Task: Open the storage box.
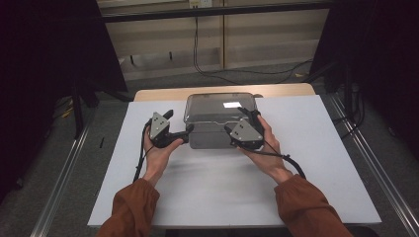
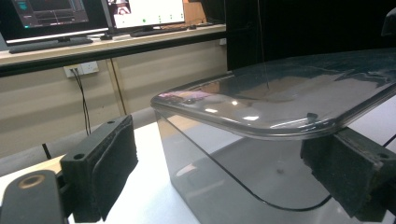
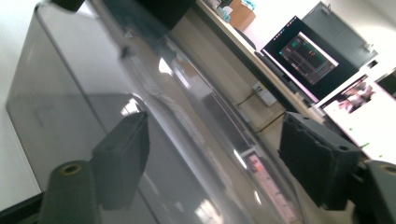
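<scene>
A clear lidded box (image 1: 220,121) sits mid-frame on the white bench (image 1: 217,192). The left gripper (image 1: 185,133) gapes at its left corner; the right gripper (image 1: 247,114) gapes around its right rim. Cables (image 1: 217,69) trail behind.

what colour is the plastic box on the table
Smoky grey, see-through plastic box with a clear lid; best in the left gripper view.

Dim surroundings; glare on lid (image 1: 230,104)
</scene>
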Demonstrator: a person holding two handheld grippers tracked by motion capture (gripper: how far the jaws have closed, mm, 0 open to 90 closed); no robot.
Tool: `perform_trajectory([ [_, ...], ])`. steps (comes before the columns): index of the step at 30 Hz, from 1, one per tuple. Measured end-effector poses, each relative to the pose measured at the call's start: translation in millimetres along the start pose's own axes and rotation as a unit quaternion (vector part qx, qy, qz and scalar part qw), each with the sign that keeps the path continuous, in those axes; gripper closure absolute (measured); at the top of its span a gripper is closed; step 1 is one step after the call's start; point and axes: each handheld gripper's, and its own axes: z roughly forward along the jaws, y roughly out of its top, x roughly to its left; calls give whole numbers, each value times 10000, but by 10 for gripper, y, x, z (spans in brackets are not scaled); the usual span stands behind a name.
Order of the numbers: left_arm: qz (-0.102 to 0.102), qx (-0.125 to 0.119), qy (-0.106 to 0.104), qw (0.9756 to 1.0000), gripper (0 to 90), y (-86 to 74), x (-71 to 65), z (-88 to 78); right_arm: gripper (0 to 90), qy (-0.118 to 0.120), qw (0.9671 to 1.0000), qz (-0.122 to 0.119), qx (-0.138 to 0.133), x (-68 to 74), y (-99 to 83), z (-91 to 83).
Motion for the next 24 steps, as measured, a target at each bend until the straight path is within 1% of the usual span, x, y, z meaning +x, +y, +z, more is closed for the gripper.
perform_trajectory([
  [1,-18,-10,-12,10000,105,2,0,1,222,46,9999,135,-19,-19,-10,-3],
  [2,-1,-17,-20,10000,107,4,-1,2,218,104,9994,326,-67,-40,-27,-3],
  [3,8,-24,-20,10000,107,4,-1,3,214,149,9988,464,-104,-62,-45,-4],
  [5,-45,-25,-46,10000,109,1,1,8,205,221,9976,655,-60,-102,-85,-6],
  [7,-86,-24,-66,9999,121,-1,5,10,206,362,9947,962,-24,-146,-126,-12],
  [9,-150,-14,-75,9999,121,-1,11,8,205,437,9904,1305,-82,-188,-164,-18],
  [10,-140,-16,-76,9999,121,3,16,6,201,457,9891,1400,-92,-210,-184,-25],
  [11,-173,-31,-80,9998,121,9,14,6,195,462,9874,1509,-128,-225,-202,-28],
  [12,-164,-3,-80,9998,121,16,13,6,183,483,9858,1600,-145,-239,-217,-32],
  [13,-117,21,-83,9999,116,24,14,12,171,491,9845,1678,-149,-249,-232,-33],
  [15,-133,27,-95,9999,102,33,8,25,142,492,9830,1766,-125,-268,-258,-24],
  [18,-131,42,-84,9999,96,34,-3,41,140,394,9831,1788,-76,-288,-284,-6],
  [19,-138,50,-89,9999,96,34,-4,43,125,456,9813,1870,-101,-296,-291,-9],
  [20,-139,41,-80,9999,96,33,-6,46,116,509,9804,1901,-130,-305,-298,-6],
  [22,-155,49,-86,9998,96,34,0,49,112,513,9805,1891,-121,-318,-310,0],
  [24,-141,43,-88,9999,95,39,2,50,113,509,9795,1946,-121,-331,-322,3],
])
